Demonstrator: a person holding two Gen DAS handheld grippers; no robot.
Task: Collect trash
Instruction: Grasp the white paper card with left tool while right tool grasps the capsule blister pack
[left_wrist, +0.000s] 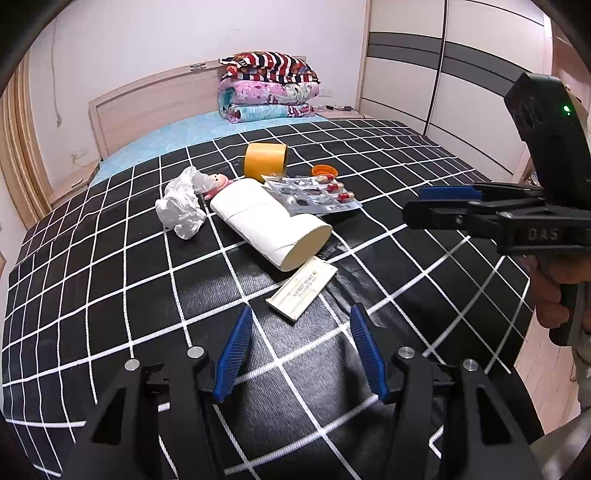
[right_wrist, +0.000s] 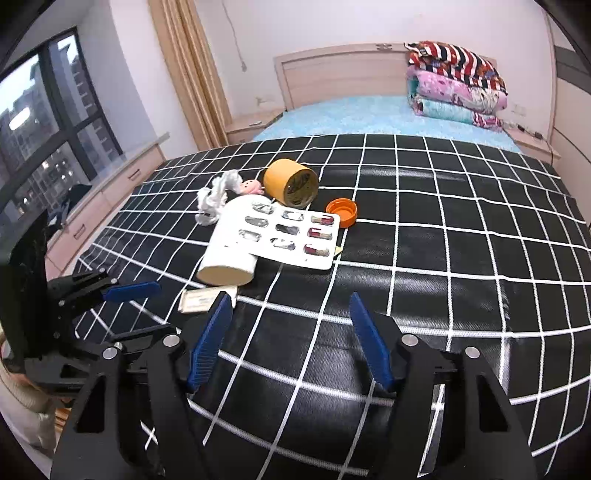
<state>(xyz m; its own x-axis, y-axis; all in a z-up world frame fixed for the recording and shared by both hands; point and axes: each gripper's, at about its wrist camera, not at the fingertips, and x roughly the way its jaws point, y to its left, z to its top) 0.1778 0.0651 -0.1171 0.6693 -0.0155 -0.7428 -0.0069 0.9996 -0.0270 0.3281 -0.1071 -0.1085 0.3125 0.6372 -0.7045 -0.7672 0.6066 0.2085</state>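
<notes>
Trash lies clustered on the black checked sheet (left_wrist: 110, 295): a crumpled white tissue (left_wrist: 183, 206), a white paper roll (left_wrist: 273, 225), a pill blister pack (left_wrist: 314, 194), a small flat box (left_wrist: 303, 288), an orange cap (left_wrist: 325, 171), a yellow tub (left_wrist: 265, 159) on its side and a pink toy (left_wrist: 219, 182). My left gripper (left_wrist: 301, 350) is open and empty, just short of the flat box. My right gripper (right_wrist: 290, 339) is open and empty, hovering short of the blister pack (right_wrist: 291, 236) and roll (right_wrist: 231, 254). The right gripper also shows in the left wrist view (left_wrist: 443, 203).
The bed's turquoise cover (left_wrist: 192, 136) and wooden headboard (left_wrist: 155, 99) lie beyond. Folded quilts (left_wrist: 269, 88) are stacked at the head. A wardrobe (left_wrist: 443, 74) stands on the right; a window (right_wrist: 44, 129) and curtain (right_wrist: 188, 74) on the left.
</notes>
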